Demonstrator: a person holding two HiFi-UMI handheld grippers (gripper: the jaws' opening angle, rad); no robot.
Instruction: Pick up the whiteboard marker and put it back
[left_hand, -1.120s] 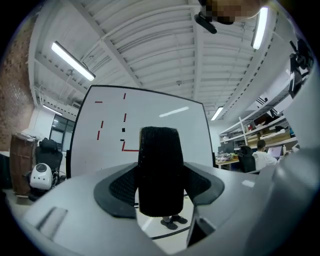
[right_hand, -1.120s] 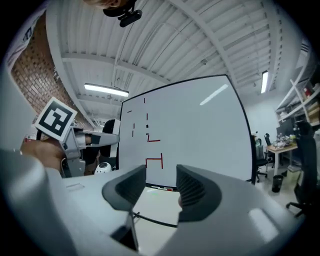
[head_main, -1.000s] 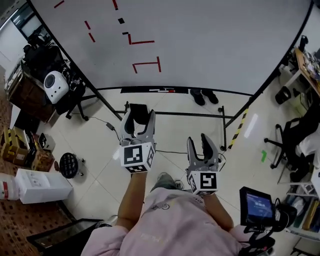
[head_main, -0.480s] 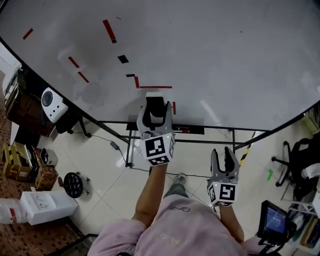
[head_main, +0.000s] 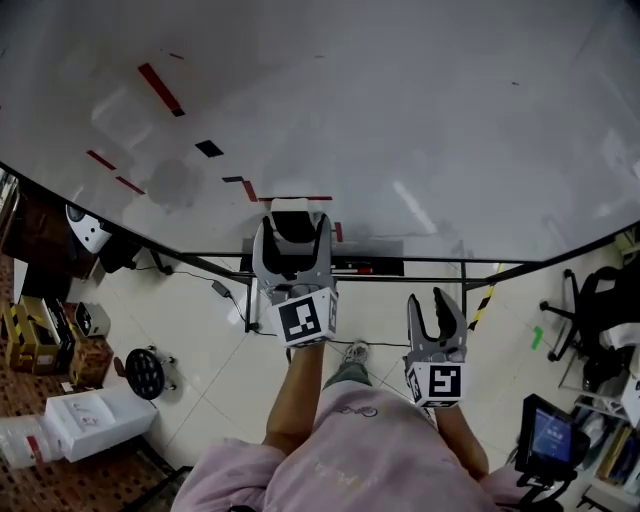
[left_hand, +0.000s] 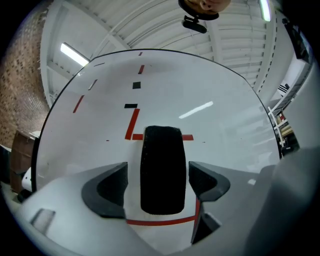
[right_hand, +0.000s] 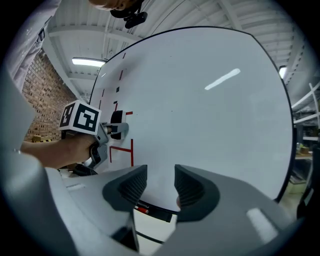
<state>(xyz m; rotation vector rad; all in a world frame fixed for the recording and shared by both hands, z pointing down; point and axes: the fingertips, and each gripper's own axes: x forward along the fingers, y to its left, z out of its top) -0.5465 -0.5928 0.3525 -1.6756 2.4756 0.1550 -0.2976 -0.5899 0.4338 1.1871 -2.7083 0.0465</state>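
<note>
one: left hand-held gripper (head_main: 293, 232), opening, spread either side of a black block (left_hand: 161, 150) set against the whiteboard (head_main: 450, 120), pads off it. two: right hand-held gripper (right_hand: 160, 176), lower and to the right, closing, narrow gap left, nothing between. whiteboard marker (right_hand: 142, 210), red-tipped, lying in the tray (head_main: 385, 268) under the board.

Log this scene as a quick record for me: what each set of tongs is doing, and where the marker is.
Left tongs: opening, either side of the black eraser on the whiteboard, pads clear of it
Right tongs: closing, nothing between them
Marker: red-tipped, lying in the tray at the board's lower edge, untouched
</note>
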